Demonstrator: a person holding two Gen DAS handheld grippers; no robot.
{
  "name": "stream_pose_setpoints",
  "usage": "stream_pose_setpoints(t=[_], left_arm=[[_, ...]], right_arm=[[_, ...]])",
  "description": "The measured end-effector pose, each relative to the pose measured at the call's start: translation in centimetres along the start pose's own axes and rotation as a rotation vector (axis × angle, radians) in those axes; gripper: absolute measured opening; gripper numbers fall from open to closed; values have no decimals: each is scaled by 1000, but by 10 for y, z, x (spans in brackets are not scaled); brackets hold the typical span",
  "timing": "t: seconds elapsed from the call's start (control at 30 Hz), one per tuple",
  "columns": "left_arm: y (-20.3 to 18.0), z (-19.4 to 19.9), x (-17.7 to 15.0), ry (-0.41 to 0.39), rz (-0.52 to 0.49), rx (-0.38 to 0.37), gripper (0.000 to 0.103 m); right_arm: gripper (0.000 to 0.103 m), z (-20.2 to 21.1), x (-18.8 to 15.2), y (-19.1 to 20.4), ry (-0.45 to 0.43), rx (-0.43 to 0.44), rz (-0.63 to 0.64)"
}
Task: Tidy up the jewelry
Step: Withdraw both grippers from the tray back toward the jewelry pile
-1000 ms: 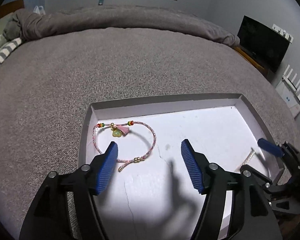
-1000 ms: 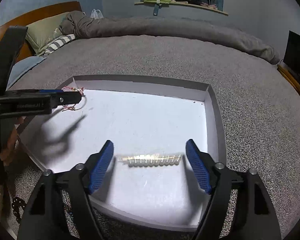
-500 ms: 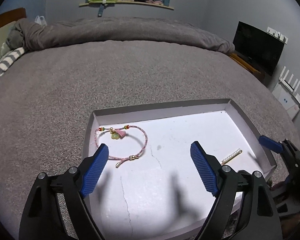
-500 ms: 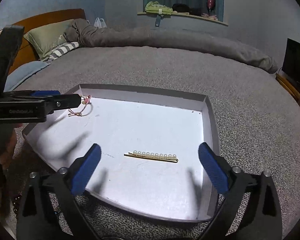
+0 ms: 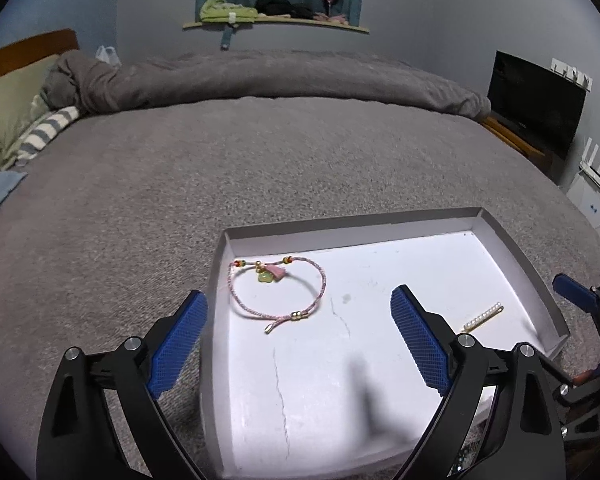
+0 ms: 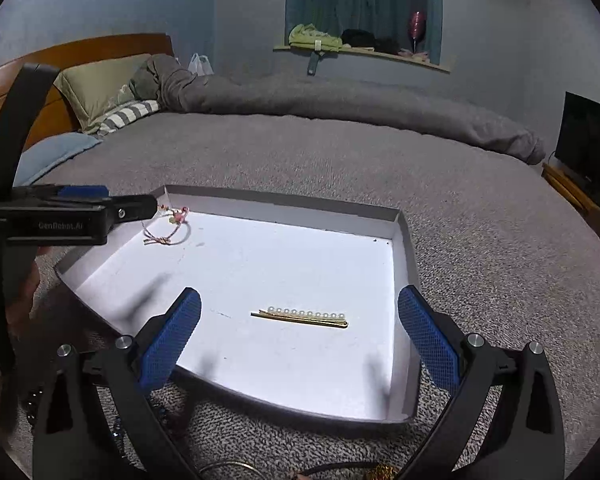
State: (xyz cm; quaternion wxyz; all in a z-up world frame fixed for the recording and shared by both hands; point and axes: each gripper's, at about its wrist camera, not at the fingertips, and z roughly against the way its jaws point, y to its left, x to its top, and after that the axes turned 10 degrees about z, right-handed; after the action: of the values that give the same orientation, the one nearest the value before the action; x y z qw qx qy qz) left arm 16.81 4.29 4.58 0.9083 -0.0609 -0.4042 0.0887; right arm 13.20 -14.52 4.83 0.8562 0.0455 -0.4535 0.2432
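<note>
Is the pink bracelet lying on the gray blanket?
No, the pink bracelet lies inside the white tray, which sits on the gray blanket.

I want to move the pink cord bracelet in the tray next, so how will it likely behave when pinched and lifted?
The pink cord bracelet looks like thin braided cord, so it would probably droop out of its loop, not stay round. Its charm and tassel would likely dangle and swing. Lying flat on the tray, it gives pads little height to catch, so it may slide.

White-floored grey tray (image 5: 516, 256), pink braided bracelet (image 5: 278, 292), gold pearl-lined hairpin (image 6: 300, 317), grey blanket (image 5: 180, 168), blue pads (image 5: 178, 344).
</note>
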Motion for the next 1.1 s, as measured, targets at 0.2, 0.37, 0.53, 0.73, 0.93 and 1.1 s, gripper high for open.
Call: stream_pose_setpoints(t=[0.2, 0.37, 0.53, 0.73, 0.93, 1.1], left_arm=[[-1, 23, -12, -60, -18, 22, 95], [2, 39, -25, -83, -16, 16, 95], [6, 51, -39, -98, 3, -1, 95], [12, 59, -59, -76, 13, -30, 95], [13, 70, -84, -61, 7, -58, 95], [8, 73, -115, 7, -34, -89, 95]], right_arm=[[97, 13, -6, -4, -3, -11, -27], [97, 26, -14, -9, -12, -27, -62], [97, 40, -23, -12, -27, -53, -82], [97, 56, -42, -22, -37, -92, -122], [97, 70, -65, -40, -21, -124, -184], [97, 80, -84, -54, -3, -122, -246]])
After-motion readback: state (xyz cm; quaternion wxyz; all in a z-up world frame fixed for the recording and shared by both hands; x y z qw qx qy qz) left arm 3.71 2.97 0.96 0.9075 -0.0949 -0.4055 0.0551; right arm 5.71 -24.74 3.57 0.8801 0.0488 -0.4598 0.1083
